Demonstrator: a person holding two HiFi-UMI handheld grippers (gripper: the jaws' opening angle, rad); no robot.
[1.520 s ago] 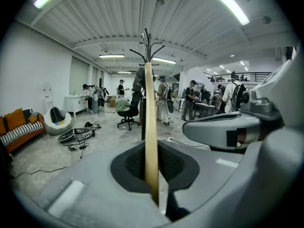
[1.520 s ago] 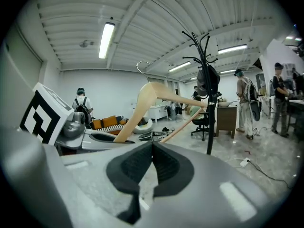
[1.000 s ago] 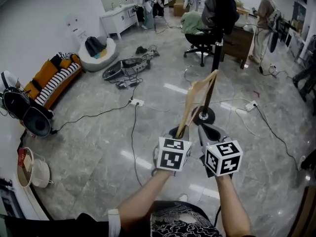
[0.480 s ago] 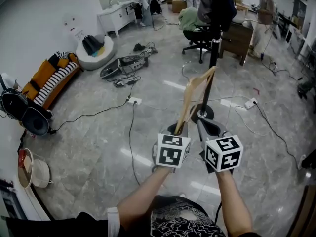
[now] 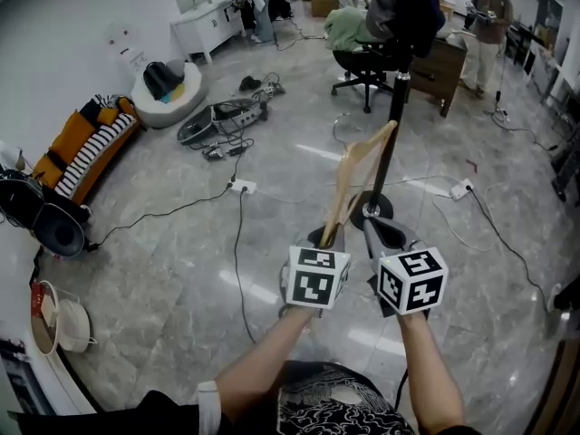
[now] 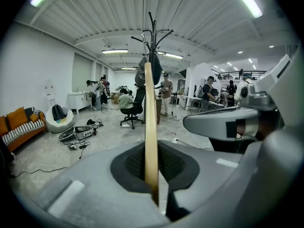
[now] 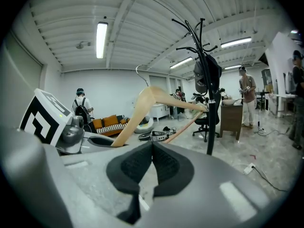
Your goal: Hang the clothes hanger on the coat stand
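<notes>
Clamps left gripper (image 6: 153,175) on one arm end of the hanger (image 5: 353,175), wood rising steeply from the shut jaws, wire hook up high. Holds right gripper (image 7: 152,148) just beside, jaws together, nothing between. Past the hanger tip, faces the stand (image 5: 391,125), upright on grey floor (image 5: 181,270), dark clothes (image 5: 408,7) on top; hanger near its pole, not hung. Farther off, takes in cables (image 5: 237,234), chair (image 5: 367,66), desk (image 5: 444,71)
</notes>
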